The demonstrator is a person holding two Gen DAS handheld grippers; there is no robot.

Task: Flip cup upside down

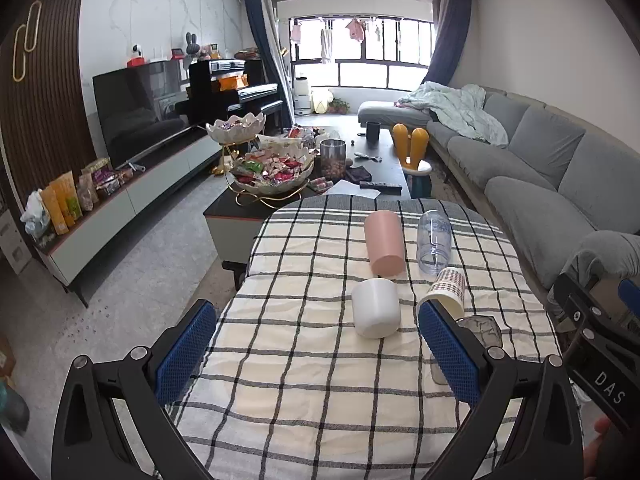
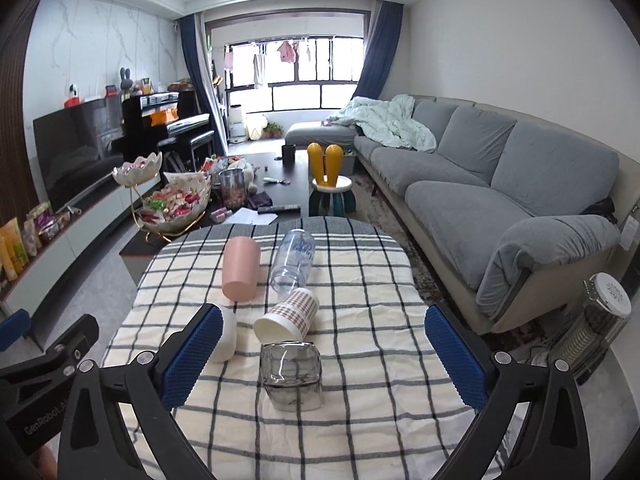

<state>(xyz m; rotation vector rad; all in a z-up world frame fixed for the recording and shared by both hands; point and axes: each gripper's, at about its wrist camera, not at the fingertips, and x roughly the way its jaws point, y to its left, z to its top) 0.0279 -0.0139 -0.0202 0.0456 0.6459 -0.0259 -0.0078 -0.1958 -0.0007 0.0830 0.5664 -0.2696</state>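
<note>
Several cups lie on their sides on the checked tablecloth (image 1: 304, 380). A pink cup (image 1: 384, 248) (image 2: 240, 274) lies farthest. A clear plastic cup (image 1: 434, 242) (image 2: 294, 266) lies beside it. A white cup (image 1: 376, 307) (image 2: 224, 338) lies nearer. A checked paper cup (image 1: 444, 290) (image 2: 288, 316) lies right of it. A smoky glass cup (image 2: 291, 376) (image 1: 480, 330) lies nearest, between my right gripper's fingers. My left gripper (image 1: 318, 354) is open and empty, near the white cup. My right gripper (image 2: 320, 356) is open, above the glass cup.
A dark coffee table (image 1: 384, 160) with snack bowls (image 1: 276, 172), a jar and a remote stands beyond the cloth. A grey sofa (image 2: 500, 200) runs along the right. A TV unit (image 1: 132, 136) stands on the left. A heater (image 2: 596, 324) stands at the right.
</note>
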